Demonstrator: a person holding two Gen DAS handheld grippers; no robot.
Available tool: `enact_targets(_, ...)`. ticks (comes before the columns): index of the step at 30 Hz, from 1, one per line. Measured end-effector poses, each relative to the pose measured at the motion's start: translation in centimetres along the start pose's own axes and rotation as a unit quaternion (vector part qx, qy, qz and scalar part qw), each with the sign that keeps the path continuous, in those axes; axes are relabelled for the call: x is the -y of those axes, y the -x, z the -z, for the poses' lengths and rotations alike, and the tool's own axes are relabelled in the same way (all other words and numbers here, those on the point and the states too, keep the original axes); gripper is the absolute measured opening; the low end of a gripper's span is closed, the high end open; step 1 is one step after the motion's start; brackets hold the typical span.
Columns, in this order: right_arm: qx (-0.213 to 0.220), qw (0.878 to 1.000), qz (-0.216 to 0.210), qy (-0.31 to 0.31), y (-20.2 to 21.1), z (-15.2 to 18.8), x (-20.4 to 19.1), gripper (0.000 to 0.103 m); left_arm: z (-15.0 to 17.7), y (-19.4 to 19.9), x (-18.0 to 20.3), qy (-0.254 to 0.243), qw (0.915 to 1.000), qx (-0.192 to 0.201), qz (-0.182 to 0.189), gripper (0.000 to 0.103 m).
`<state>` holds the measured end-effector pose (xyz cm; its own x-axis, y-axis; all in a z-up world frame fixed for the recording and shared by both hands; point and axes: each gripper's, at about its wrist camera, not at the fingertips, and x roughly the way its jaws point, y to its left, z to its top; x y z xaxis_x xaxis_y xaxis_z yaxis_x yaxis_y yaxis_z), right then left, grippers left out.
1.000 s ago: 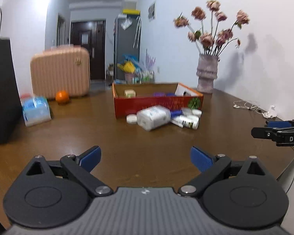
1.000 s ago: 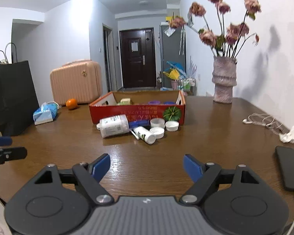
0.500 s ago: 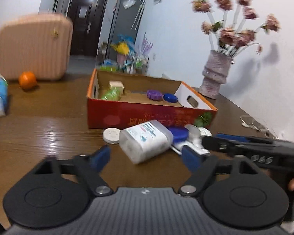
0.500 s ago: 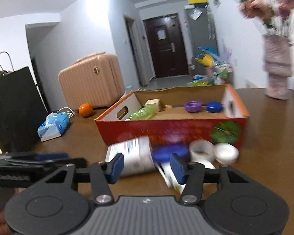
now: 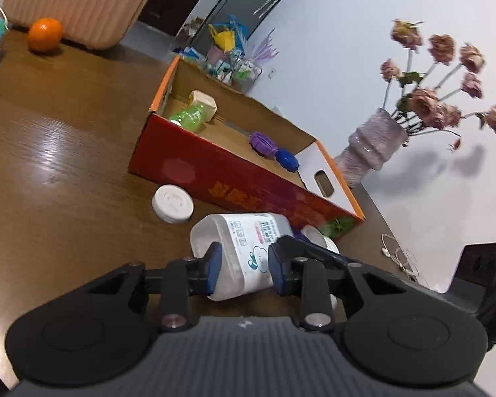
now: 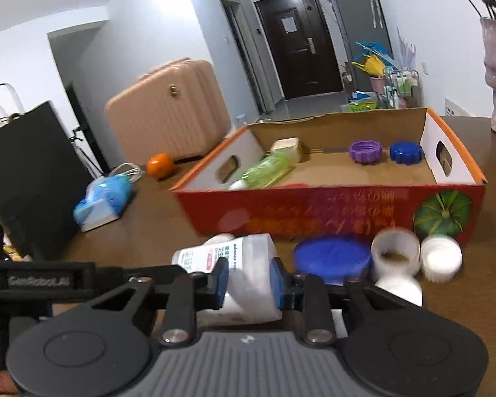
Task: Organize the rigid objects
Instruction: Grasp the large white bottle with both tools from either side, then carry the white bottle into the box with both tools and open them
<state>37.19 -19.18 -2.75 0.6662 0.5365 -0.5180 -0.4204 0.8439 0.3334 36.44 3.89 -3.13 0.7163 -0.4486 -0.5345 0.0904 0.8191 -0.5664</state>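
Note:
A white labelled bottle [image 5: 244,248] lies on its side on the brown table, just in front of the red cardboard box [image 5: 234,178]. My left gripper [image 5: 244,271] is shut on one end of it, a blue pad on each side. The right gripper [image 6: 249,283] comes at the same bottle [image 6: 251,264] from the other side. Its jaws are closing, and the pads sit against the bottle's body. A blue lid [image 6: 332,259] and two small white caps [image 6: 441,258] lie beside the bottle. Another white lid [image 5: 172,203] lies to its left. The box holds a green bottle [image 6: 268,172], a purple lid [image 6: 363,150] and a blue lid [image 6: 405,152].
An orange [image 5: 44,34] and a pink suitcase [image 5: 82,0] stand at the far left. A blue tissue pack [image 6: 104,201] and a black bag [image 6: 26,172] are there too. A vase of flowers [image 5: 373,149] stands behind the box, and a white cable [image 5: 396,251] lies near the right edge.
Both grippers have come forward across the table to the white bottle and closed from wide open around it. The left one has also rolled, so its view is tilted.

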Motion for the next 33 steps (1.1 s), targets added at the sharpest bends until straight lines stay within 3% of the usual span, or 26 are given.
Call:
enact_targets(11, -0.032, 0.997, -0.008, -0.063, 8.3, 8.9, -5.0, 0.016, 8.3, 10.6, 0.9, 0.0, 0.9998, -0.015, -0.009, 0.031)
enact_targets(16, -0.025, 0.997, 0.001, -0.068, 8.8, 9.6, -5.3, 0.021, 10.3, 10.7, 0.1, 0.012, 0.9993, -0.034, -0.011, 0.043)
enact_targets(21, 0.001, 0.995, 0.003, -0.098, 9.4, 9.4, -4.5, 0.02, 10.8, 10.3, 0.1, 0.006, 0.9994, -0.034, -0.002, 0.031)
enact_targets(26, 0.044, 0.996, -0.014, -0.077, 9.6, 3.9, -3.5, 0.019, 8.1, 10.8, 2.2, -0.018, 0.9998, 0.0, 0.004, 0.031)
enact_targets(29, 0.065, 0.996, -0.007, -0.054, 7.6, -2.2, -2.1, 0.019, 3.3, 9.6, 3.9, -0.034, 0.9989, 0.03, 0.014, 0.031)
enact_targets(33, 0.07, 0.996, 0.014, -0.059, 2.9, -10.1, 1.5, 0.019, -5.1, 4.8, 5.9, -0.063, 0.9964, 0.051, 0.024, 0.032)
